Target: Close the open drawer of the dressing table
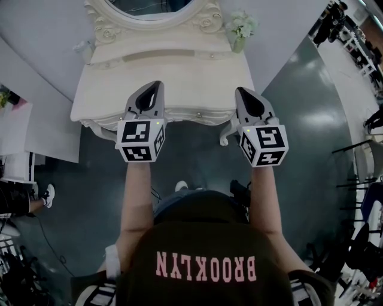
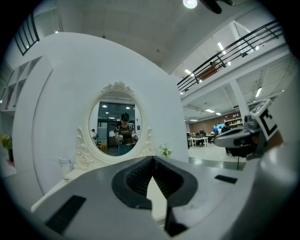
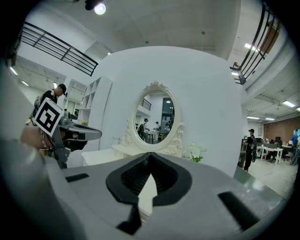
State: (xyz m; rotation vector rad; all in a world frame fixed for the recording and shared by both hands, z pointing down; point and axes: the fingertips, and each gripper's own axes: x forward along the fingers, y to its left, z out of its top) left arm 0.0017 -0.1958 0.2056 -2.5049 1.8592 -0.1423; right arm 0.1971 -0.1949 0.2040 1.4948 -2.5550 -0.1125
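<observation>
A white dressing table with an oval mirror stands straight ahead of me. Its carved front edge runs between my two grippers, and from above I see no drawer standing out past it; the drawer fronts are hidden. My left gripper and right gripper hover side by side over the tabletop's front part, both shut and holding nothing. In the left gripper view the jaws point at the mirror. The right gripper's jaws do the same, below the mirror.
A vase of pale flowers stands at the table's back right and a small white cup at its back left. A white curved wall backs the table. A white cabinet stands at left, metal racks at right.
</observation>
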